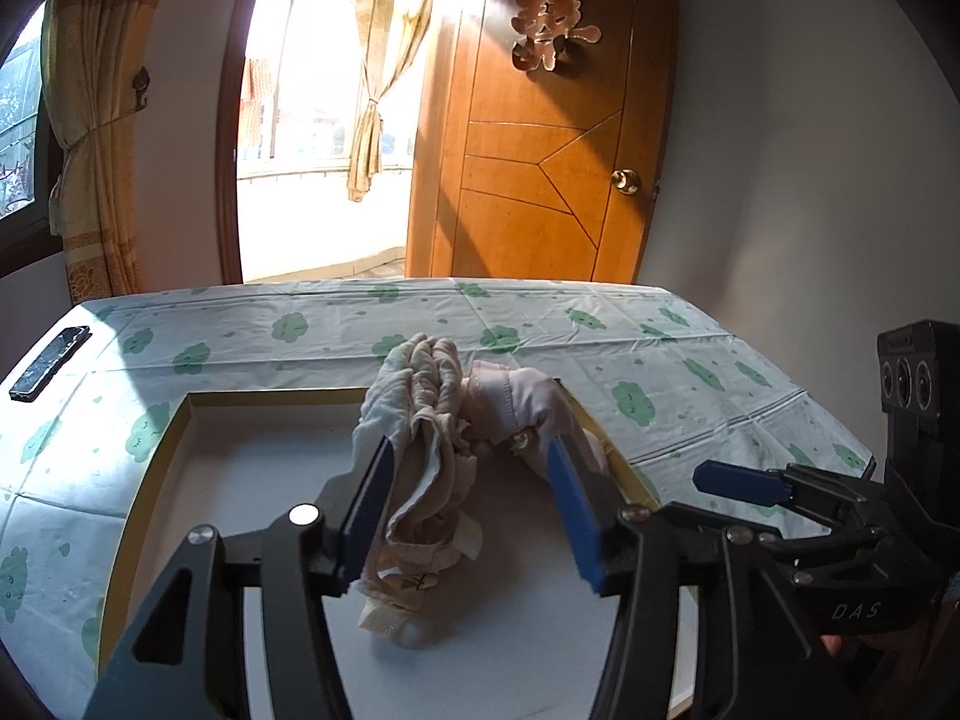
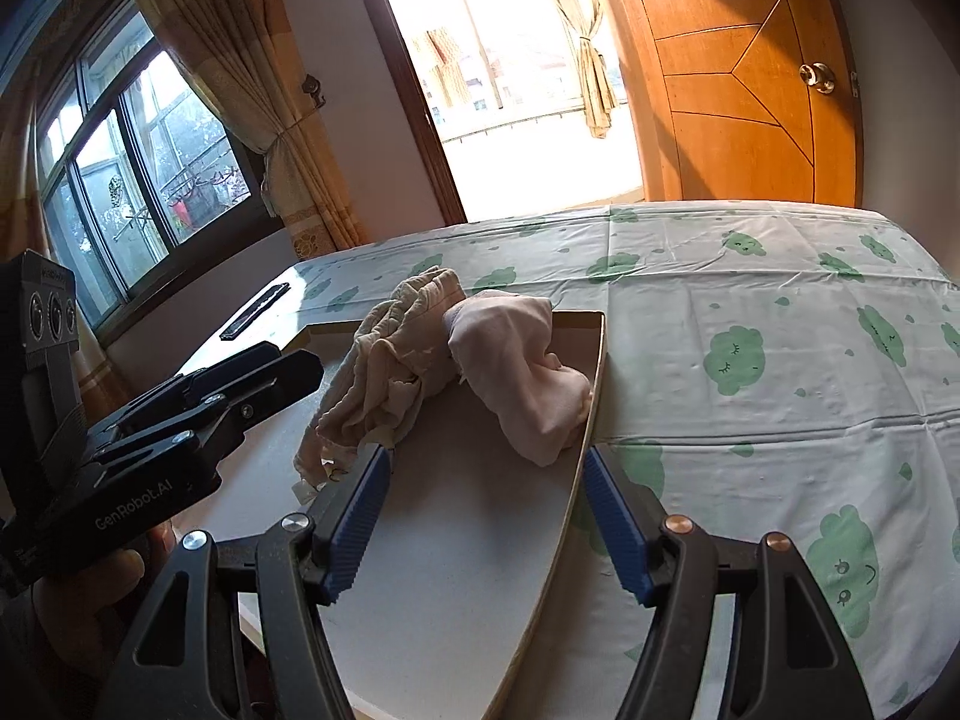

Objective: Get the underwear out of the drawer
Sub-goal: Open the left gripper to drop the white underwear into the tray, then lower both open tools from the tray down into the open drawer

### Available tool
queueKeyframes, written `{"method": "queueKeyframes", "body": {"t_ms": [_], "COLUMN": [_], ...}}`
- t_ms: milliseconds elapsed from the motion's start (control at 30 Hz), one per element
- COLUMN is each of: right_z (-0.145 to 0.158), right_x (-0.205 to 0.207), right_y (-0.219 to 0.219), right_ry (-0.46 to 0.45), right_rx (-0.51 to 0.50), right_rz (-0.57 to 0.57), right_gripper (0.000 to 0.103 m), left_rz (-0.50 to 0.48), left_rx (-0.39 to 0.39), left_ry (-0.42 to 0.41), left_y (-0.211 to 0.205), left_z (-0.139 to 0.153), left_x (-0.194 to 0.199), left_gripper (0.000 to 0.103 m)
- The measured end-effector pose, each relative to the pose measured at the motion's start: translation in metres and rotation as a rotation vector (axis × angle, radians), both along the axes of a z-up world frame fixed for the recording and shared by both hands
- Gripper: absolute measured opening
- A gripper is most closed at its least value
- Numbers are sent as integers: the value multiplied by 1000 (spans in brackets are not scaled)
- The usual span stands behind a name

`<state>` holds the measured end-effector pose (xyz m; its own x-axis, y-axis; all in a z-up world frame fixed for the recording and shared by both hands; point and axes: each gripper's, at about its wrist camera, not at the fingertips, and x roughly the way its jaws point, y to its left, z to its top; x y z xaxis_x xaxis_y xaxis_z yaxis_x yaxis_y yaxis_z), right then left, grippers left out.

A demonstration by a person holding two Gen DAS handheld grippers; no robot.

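A shallow drawer (image 1: 156, 450) with a white bottom and yellowish rim lies on the table. In it sit crumpled beige underwear (image 1: 420, 420) and a pale pink piece (image 1: 522, 402) against the right wall. My left gripper (image 1: 471, 456) is open, its blue fingers either side of the beige pile. My right gripper (image 2: 486, 462) is open, straddling the drawer's right wall (image 2: 591, 414), just short of the pink piece (image 2: 522, 372) and beside the beige pile (image 2: 390, 372). The left gripper (image 2: 288, 366) shows at the left of the right wrist view, and the right gripper's blue fingertips (image 1: 738, 483) at the right of the left wrist view.
The table wears a white cloth with green cloud prints (image 2: 750, 324). A dark phone (image 1: 51, 363) lies at the table's far left corner. Behind are a curtained window (image 2: 120, 168), an open balcony doorway and a wooden door (image 1: 540, 168).
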<state>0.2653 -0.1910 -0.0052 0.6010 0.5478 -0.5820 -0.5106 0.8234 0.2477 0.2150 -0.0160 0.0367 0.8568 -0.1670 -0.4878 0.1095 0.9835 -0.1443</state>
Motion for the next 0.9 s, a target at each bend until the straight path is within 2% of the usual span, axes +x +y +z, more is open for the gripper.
{"method": "queueKeyframes", "body": {"t_ms": [167, 467, 600, 900], "right_z": [5, 13, 14, -2], "right_x": [-35, -84, -106, -146], "right_y": [-9, -26, -30, -31], "right_ry": [-40, -79, -105, -120], "right_rx": [7, 34, 29, 22], "right_rz": [41, 86, 105, 142], "right_gripper": [69, 70, 71, 74], "left_rz": [-31, -89, -99, -92], "left_rx": [5, 11, 19, 15], "left_ry": [-34, -49, -62, -28], "left_y": [-1, 0, 3, 13], "left_z": [5, 8, 8, -16], "left_x": [-30, -81, -104, -141], "left_gripper": [58, 59, 62, 63]}}
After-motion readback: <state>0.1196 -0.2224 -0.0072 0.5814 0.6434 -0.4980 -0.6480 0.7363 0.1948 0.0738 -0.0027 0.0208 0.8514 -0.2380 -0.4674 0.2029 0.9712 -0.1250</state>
